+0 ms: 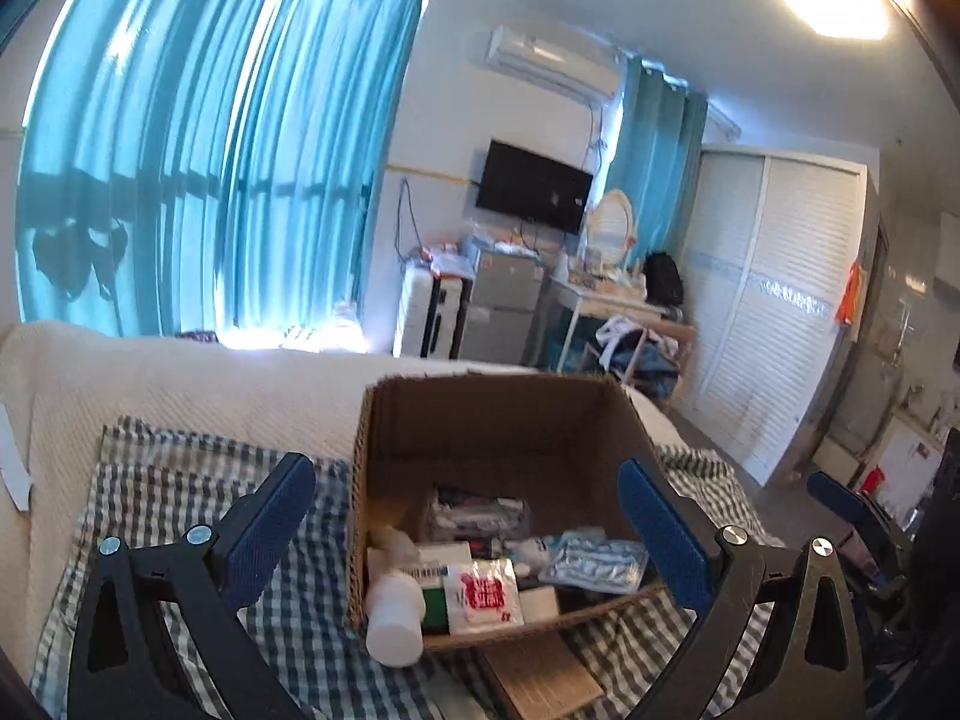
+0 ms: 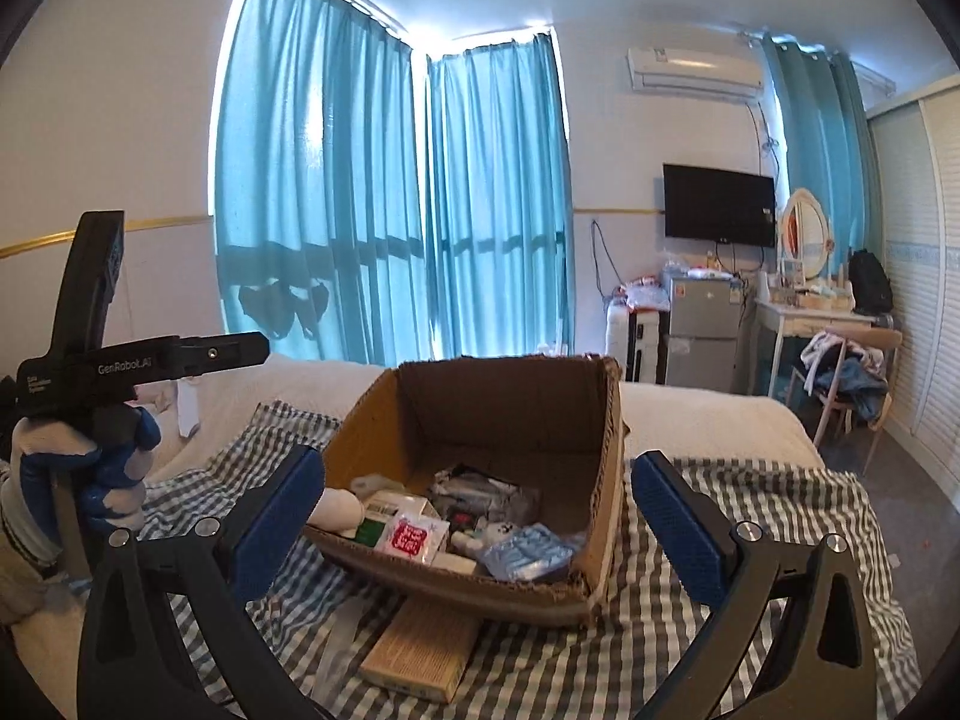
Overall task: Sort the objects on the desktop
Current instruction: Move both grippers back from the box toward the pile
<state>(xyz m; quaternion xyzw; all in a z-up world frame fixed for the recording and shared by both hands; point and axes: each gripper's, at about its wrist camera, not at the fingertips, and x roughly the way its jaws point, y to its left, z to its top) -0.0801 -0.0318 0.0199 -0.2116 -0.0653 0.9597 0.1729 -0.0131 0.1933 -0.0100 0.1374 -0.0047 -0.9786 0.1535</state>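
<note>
My left gripper [image 1: 468, 516] has its blue-padded fingers spread wide, holding nothing; they frame the cardboard box [image 1: 504, 420] without touching it. My right gripper [image 2: 477, 507] is equally wide apart and empty, its pads on either side of the same box in its own view. In the right wrist view I can see the left tool's black body, printed "GenRobot.AI", gripped by a blue-and-white gloved hand [image 2: 90, 468].

The box sits on a checked cloth [image 2: 750, 516] spread over a cream bed cover [image 1: 180, 384]. Inside lie a white bottle [image 1: 393, 612] at the near left corner, a clear sachet with a red printed label [image 1: 483, 594] whose writing I cannot read, a silver blister pack [image 1: 597, 558], and a barcoded white carton [image 1: 432, 564]. A flat wooden block [image 2: 420, 648] lies on the cloth just in front of the box.
</note>
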